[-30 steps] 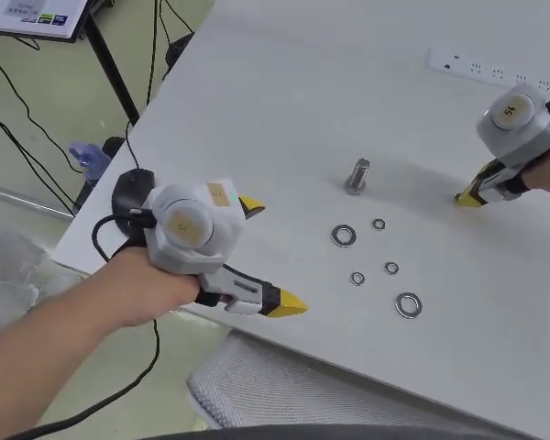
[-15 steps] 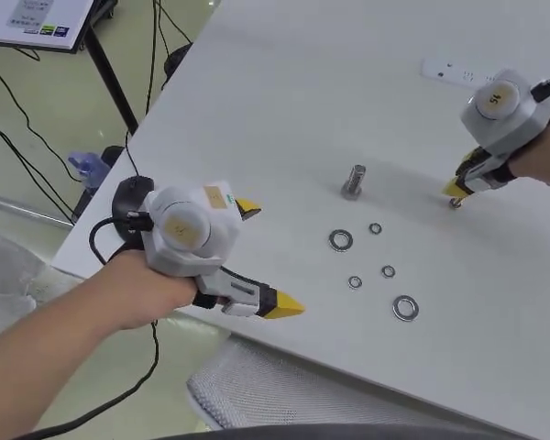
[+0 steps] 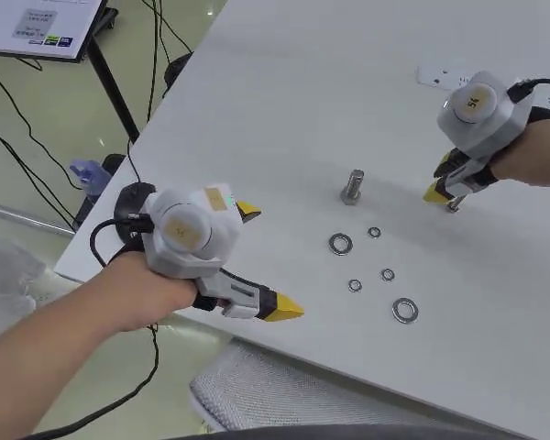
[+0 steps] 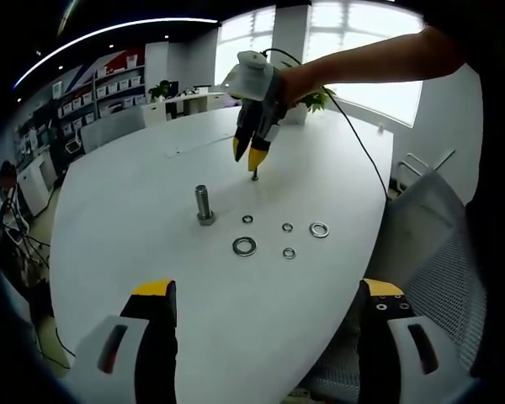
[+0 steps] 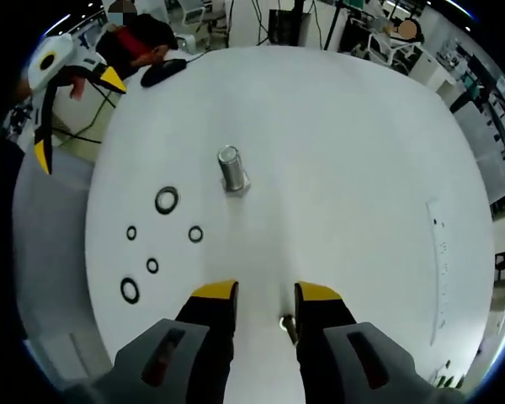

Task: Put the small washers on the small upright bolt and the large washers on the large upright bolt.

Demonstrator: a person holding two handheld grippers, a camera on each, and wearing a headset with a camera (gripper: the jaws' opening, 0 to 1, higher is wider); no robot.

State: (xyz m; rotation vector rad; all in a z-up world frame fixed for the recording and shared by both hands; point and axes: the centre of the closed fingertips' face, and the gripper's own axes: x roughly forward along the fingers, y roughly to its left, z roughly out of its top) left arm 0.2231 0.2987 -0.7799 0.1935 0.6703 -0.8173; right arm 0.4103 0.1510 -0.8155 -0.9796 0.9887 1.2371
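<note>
small bolt (image 3: pixel 455 206) tiny, half hidden behind right tongs (image 3: pixel 441 195)

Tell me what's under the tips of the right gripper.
The small bolt stands upright on the white table, between the open jaws of the right gripper and close to one jaw. Whether that jaw touches it is hidden.

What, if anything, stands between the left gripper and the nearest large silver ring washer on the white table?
Nothing visible does. Bare white tabletop lies between the open left gripper and the large silver ring washer; the large upright steel bolt stands beyond that washer, not in the path.
</note>
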